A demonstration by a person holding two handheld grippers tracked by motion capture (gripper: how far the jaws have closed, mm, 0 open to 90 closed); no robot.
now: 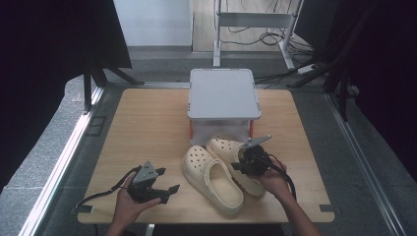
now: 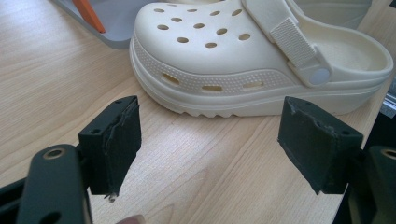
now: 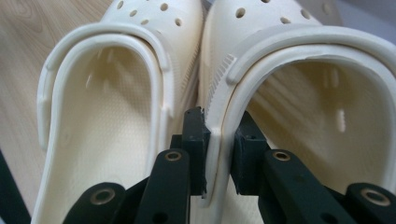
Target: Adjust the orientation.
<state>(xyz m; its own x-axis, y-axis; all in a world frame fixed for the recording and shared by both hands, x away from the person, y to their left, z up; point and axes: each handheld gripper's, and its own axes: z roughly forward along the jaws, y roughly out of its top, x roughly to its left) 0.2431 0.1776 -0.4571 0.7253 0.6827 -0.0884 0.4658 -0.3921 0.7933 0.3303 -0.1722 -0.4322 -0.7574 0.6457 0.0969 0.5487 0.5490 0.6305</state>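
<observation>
Right claw [image 3: 218, 154] pinches the heel wall of the right-hand cream foam clog [image 1: 236, 164] on the wooden counter [image 1: 147, 128]; keep that pinch firm. Left claw [image 2: 210, 144] waits open beside its twin [image 2: 252, 56].

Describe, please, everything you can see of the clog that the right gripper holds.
The right clog is cream, of soft foam as it looks, with round holes over the toe and a heel strap. It lies on the wooden table, toe toward the grey box, beside its twin. The right gripper is shut on its inner side wall at the heel opening.
</observation>
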